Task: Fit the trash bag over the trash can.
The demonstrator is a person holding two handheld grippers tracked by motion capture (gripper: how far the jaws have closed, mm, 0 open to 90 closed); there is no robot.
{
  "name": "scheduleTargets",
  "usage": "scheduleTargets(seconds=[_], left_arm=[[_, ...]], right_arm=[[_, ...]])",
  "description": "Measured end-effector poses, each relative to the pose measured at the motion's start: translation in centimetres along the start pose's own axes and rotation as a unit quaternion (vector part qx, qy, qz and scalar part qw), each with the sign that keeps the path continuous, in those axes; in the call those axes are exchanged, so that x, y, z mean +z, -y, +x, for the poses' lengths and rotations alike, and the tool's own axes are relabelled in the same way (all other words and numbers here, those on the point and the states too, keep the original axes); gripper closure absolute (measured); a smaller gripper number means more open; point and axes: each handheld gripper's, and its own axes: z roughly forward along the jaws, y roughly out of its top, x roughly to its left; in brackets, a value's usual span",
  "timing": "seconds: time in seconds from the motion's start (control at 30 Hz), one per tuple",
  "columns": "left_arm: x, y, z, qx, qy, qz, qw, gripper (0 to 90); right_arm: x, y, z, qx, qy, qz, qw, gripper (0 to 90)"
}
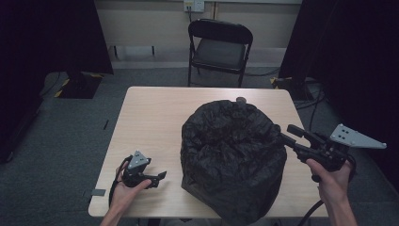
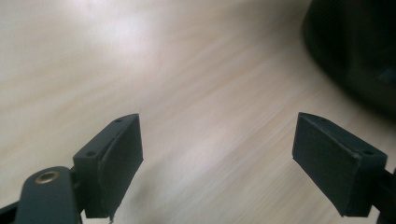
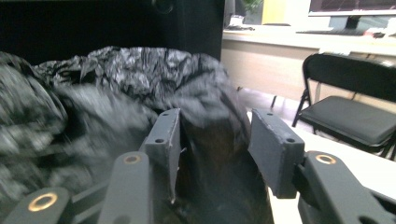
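At the right edge of the table, the right gripper points left at the bag, its jaws partly apart; in the right gripper view a fold of the bag sits between the pads, the left one close against the plastic and the right one beside it, and whether they press on it I cannot tell. A hand holds this gripper from below, its grey plate sticking out to the right past the table edge. Near the front left corner the left gripper rests low in the other hand, aimed right toward the bag and apart from it; its jaws stand wide with nothing between them, bare table under them. The bag, black and crumpled, stands bulging in the middle of the table, its dark edge showing at the top right of the left gripper view. Beyond the table stands a black chair
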Motion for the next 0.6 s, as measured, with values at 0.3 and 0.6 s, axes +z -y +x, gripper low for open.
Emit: scheduleTargets(seconds=[0.3,0.6], left_arm=[[0.7,0.2,-0.3,0.012,-0.022,0.029,0.9993,15.7],[0.8,0.2,-0.3,0.014,-0.023,0.03,0.9992,14.6]], right_arm=[[-0.5,-2.5,0.5,-0.016,-0.008,-0.024,0.9996,51.8],[3.7,-5.3,2.7,-0.054,-0.067,0.012,0.9962,37.4]])
